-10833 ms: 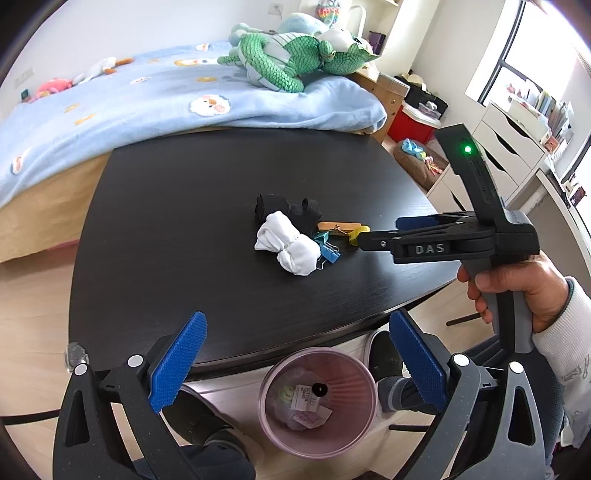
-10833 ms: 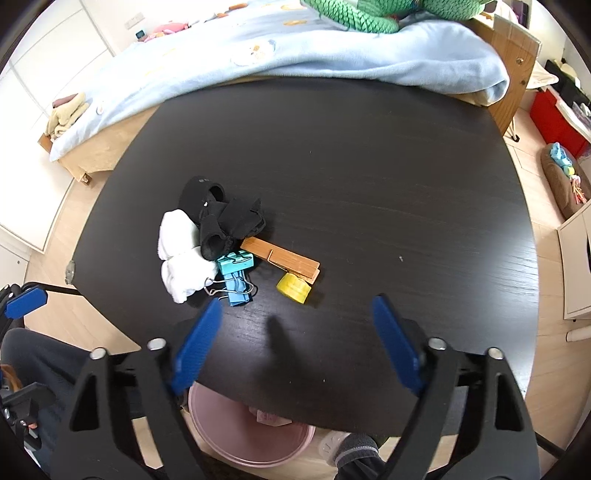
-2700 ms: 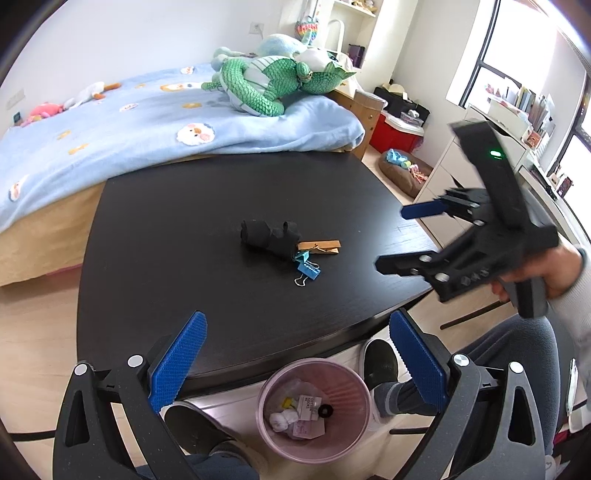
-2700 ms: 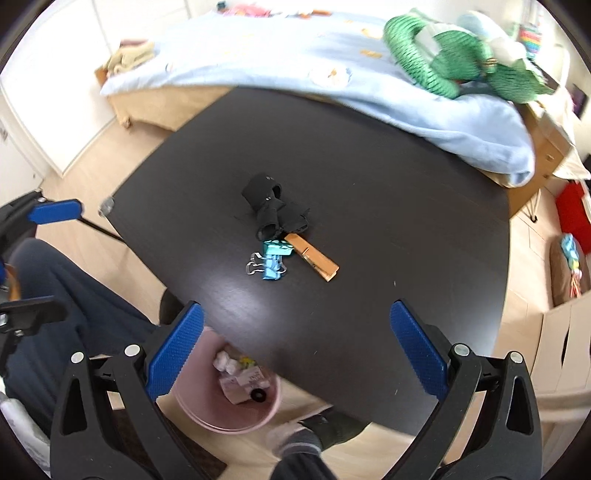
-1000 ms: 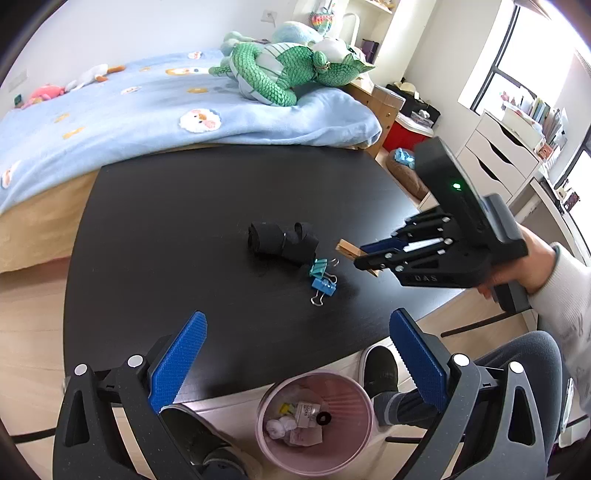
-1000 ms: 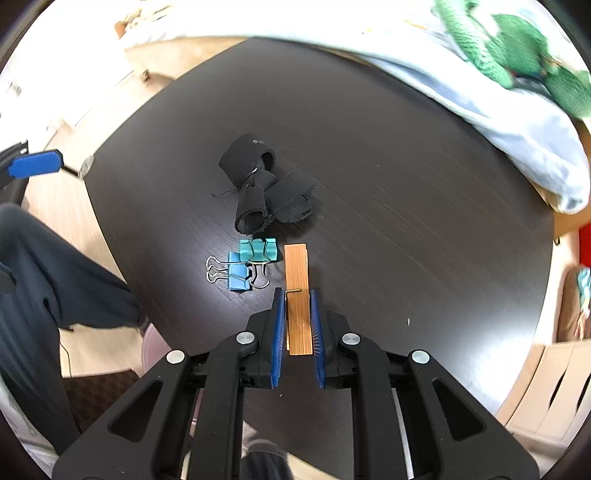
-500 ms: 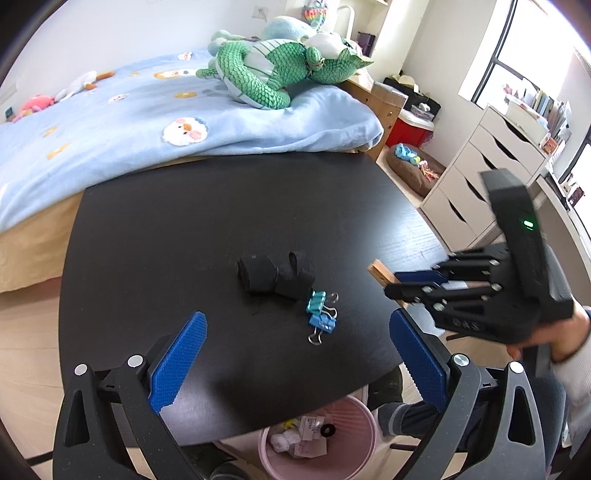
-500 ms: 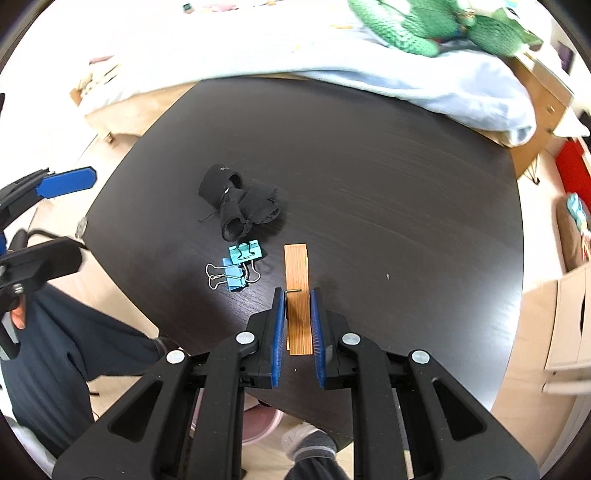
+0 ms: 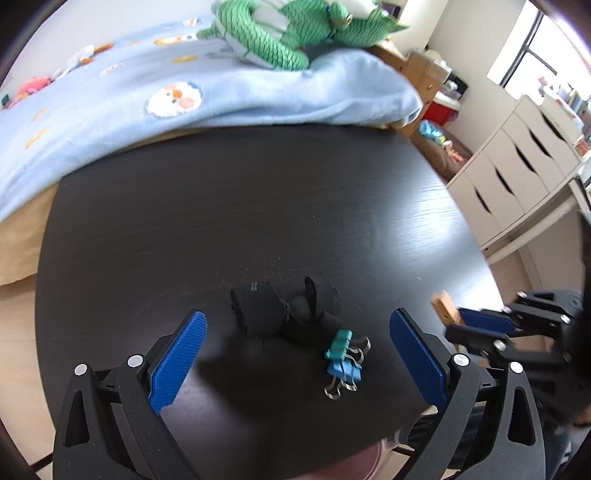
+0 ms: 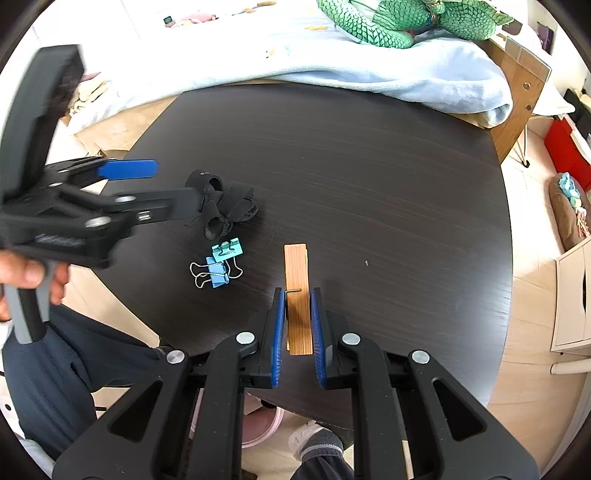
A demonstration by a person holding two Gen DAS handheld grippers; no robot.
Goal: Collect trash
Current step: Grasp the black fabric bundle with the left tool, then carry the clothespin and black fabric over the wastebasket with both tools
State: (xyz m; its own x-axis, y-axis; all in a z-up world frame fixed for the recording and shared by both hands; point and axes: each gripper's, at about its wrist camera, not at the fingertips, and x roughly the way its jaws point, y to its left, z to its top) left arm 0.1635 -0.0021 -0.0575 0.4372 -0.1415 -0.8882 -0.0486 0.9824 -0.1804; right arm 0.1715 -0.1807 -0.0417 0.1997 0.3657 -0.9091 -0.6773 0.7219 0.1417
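Note:
My right gripper [image 10: 297, 317] is shut on a wooden clothespin [image 10: 296, 291] and holds it above the black table [image 10: 369, 177]; it shows at the right of the left wrist view [image 9: 445, 306]. My left gripper [image 9: 295, 360] is open, low over the table, with black socks [image 9: 284, 308] and two blue binder clips [image 9: 341, 360] between its fingers. In the right wrist view the left gripper [image 10: 147, 188] reaches the black socks [image 10: 225, 210], with the binder clips [image 10: 218, 262] just in front.
A pink trash bin [image 10: 262, 424] stands on the floor under the table's near edge. A bed with a blue blanket [image 9: 184, 92] and a green plush [image 9: 280, 33] lies beyond the table. White drawers [image 9: 517, 177] stand at the right.
My left gripper has moved forward and down over the socks and clips. My right gripper has pulled back toward the table's near edge with the clothespin.

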